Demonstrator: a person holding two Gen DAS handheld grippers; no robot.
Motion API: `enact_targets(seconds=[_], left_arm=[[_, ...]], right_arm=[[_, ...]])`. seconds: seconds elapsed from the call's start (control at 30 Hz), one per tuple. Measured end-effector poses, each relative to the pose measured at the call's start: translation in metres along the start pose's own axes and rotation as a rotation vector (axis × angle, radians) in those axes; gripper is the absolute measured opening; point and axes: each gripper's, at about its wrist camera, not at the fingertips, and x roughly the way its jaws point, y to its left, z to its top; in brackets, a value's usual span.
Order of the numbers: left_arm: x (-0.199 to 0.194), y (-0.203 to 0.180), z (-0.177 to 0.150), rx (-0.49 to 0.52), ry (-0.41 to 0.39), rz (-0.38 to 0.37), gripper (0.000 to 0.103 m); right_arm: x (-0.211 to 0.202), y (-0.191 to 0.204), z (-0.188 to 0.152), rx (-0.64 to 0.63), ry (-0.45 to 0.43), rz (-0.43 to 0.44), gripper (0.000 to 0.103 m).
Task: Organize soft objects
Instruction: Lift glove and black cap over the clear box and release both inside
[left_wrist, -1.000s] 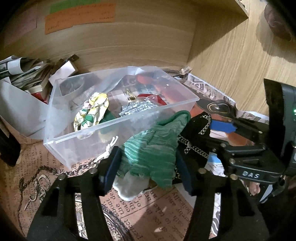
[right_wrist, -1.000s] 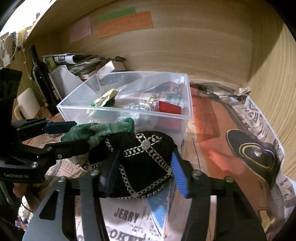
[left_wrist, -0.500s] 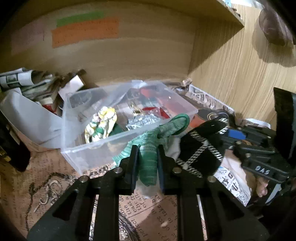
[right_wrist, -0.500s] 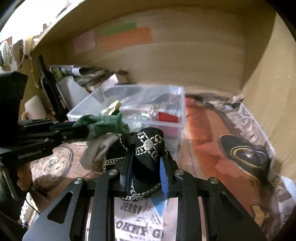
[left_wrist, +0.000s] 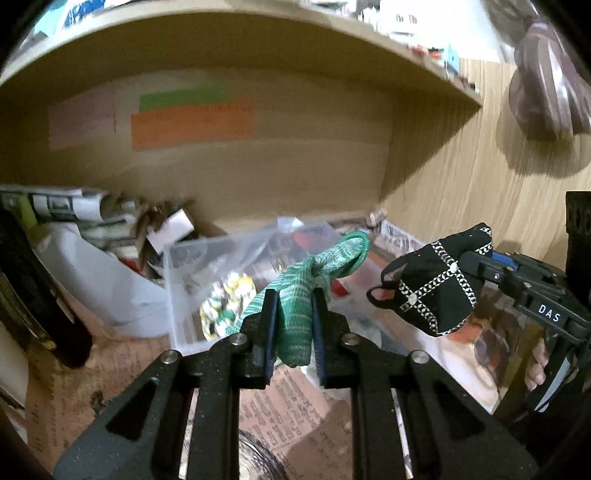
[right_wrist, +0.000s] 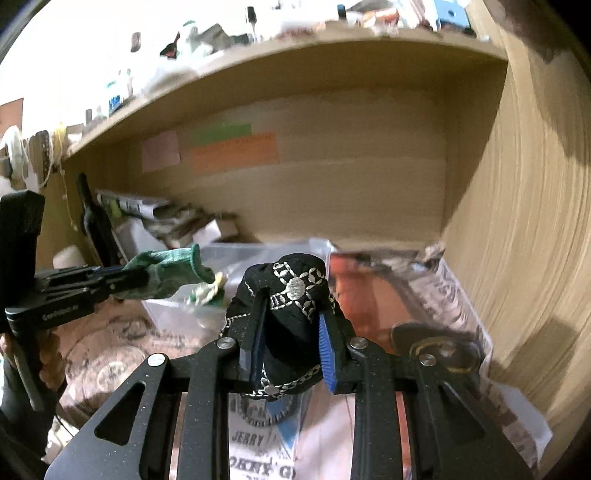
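My left gripper (left_wrist: 294, 317) is shut on a green knit glove (left_wrist: 306, 291) and holds it in the air in front of a clear plastic box (left_wrist: 184, 295). My right gripper (right_wrist: 290, 339) is shut on a black cap with silver embroidery (right_wrist: 291, 295), also lifted. The cap shows at the right of the left wrist view (left_wrist: 436, 288); the glove shows at the left of the right wrist view (right_wrist: 170, 267). The box (right_wrist: 236, 254) holds a yellow-green cloth bundle (left_wrist: 229, 306) and red items.
A wooden shelf back wall with orange, green and pink notes (left_wrist: 192, 125) stands behind. A pile of newspapers and a white bag (left_wrist: 92, 266) lies left of the box. A dark bottle (right_wrist: 92, 221) stands far left. Printed paper (right_wrist: 461, 314) covers the surface.
Both grippers closed on their items and lifted them off the surface: the left took the green glove, the right took the black cap. Both views rose and now show more of the shelf.
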Motion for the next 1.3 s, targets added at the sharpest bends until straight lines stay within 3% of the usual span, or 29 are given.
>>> enact_targets(seconds=[0.23,0.47,0.9,1.3], left_arm=[[-0.007,0.007,0.024,-0.004,-0.077,0.044,0.017],[0.012,0.026,0.042,-0.033,-0.078,0.094,0.017],[0.093,0.061,0.041,-0.063,0.052,0.192,0.017],[0.147,0.068,0.022,-0.056,0.194,0.159,0.017]], right_arm=[[0.008,-0.003,0.024,0.001,-0.07,0.015,0.023],[0.039,-0.002,0.041,0.001,-0.073,0.038,0.023],[0.106,0.014,0.052,-0.038,0.041,0.069,0.023],[0.163,0.019,0.037,-0.076,0.234,0.056,0.023]])
